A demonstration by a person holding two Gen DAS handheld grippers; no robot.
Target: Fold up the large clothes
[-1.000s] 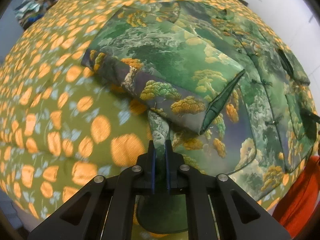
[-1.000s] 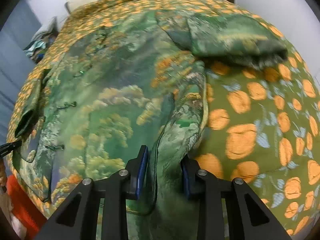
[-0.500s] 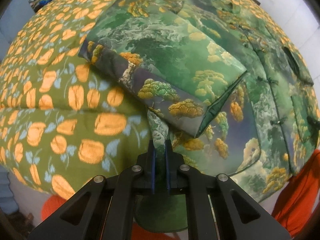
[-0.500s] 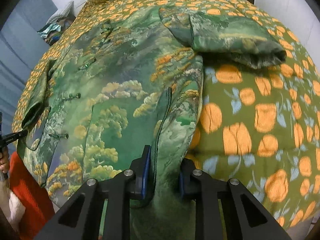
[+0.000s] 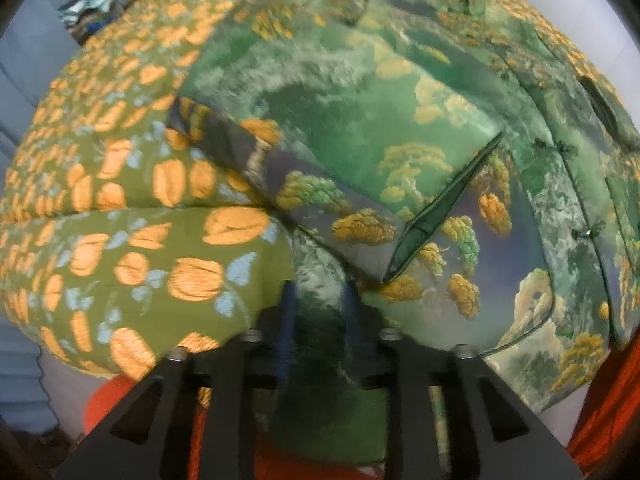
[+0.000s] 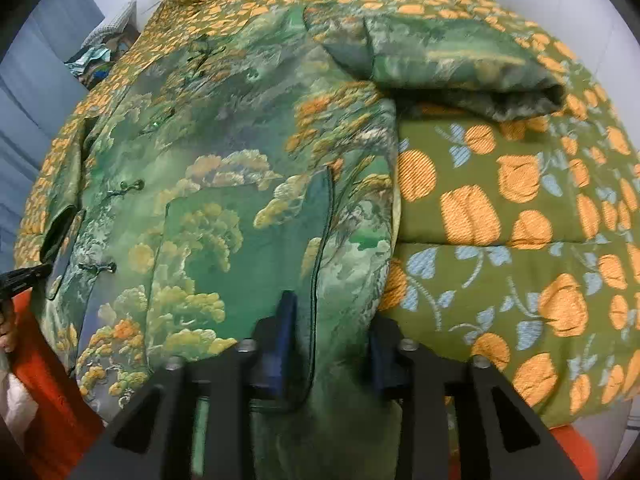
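A large green brocade jacket [image 5: 360, 128] with tree and cloud patterns lies spread on a bed, one sleeve folded across its front. It also shows in the right wrist view [image 6: 224, 184], with the other sleeve [image 6: 452, 64] folded near the top. My left gripper [image 5: 318, 304] has its jaws apart, with the jacket's hem corner lying between them. My right gripper [image 6: 330, 332] is also open, with the other hem corner between its fingers.
The bed is covered by an olive quilt with orange flowers [image 6: 520, 240], also in the left view [image 5: 120, 240]. An orange surface [image 6: 44, 380] lies below the bed's edge. A clothes pile [image 5: 92, 4] sits far left. The other gripper's tip [image 6: 20, 280] shows at the left edge.
Both grippers have opened: the left was pinched tight on the hem, the right nearly closed. Both have pulled back toward the bed's near edge.
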